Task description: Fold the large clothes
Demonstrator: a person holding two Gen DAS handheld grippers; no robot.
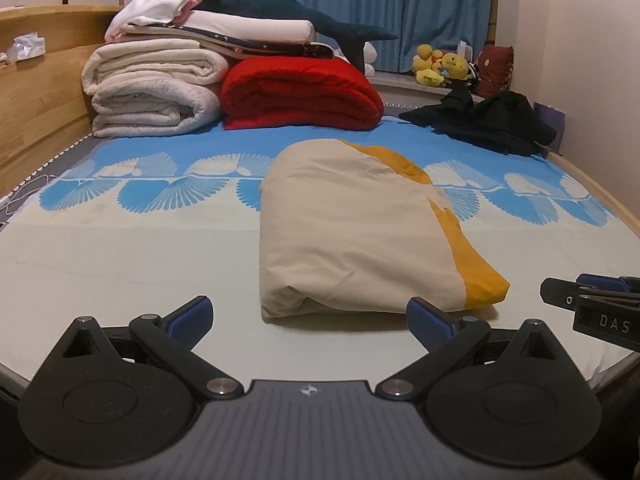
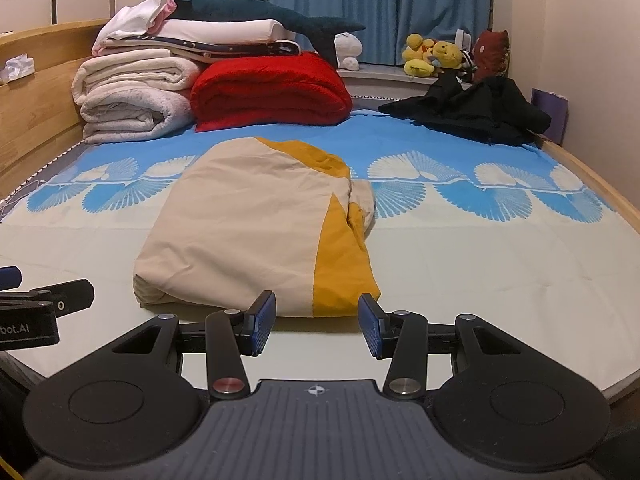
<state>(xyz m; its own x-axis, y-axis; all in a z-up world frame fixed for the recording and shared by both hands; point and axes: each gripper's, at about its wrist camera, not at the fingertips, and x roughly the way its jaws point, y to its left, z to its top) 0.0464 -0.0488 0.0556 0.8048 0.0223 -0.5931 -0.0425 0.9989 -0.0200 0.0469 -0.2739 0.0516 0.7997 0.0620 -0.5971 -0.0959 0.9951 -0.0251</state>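
Observation:
A beige and mustard-yellow garment [image 1: 352, 232] [image 2: 256, 224] lies folded into a thick rectangle on the bed sheet [image 1: 120, 264] [image 2: 500, 264]. My left gripper [image 1: 310, 320] hangs open just short of the bundle's near edge, its blue pads wide apart with nothing between them. My right gripper [image 2: 318, 326] is also open, narrower, in front of the bundle's near right corner where the yellow strip ends; its pads touch no cloth. In the left wrist view the right gripper's side [image 1: 600, 312] shows at the right edge.
Folded white blankets [image 1: 152, 88], a red blanket [image 1: 300, 96] and a plush shark [image 1: 288, 12] are stacked at the head of the bed. A crumpled black garment [image 1: 488, 120] [image 2: 476, 112] lies at the far right by the wall. Wooden bed frame [image 1: 36, 92] on the left.

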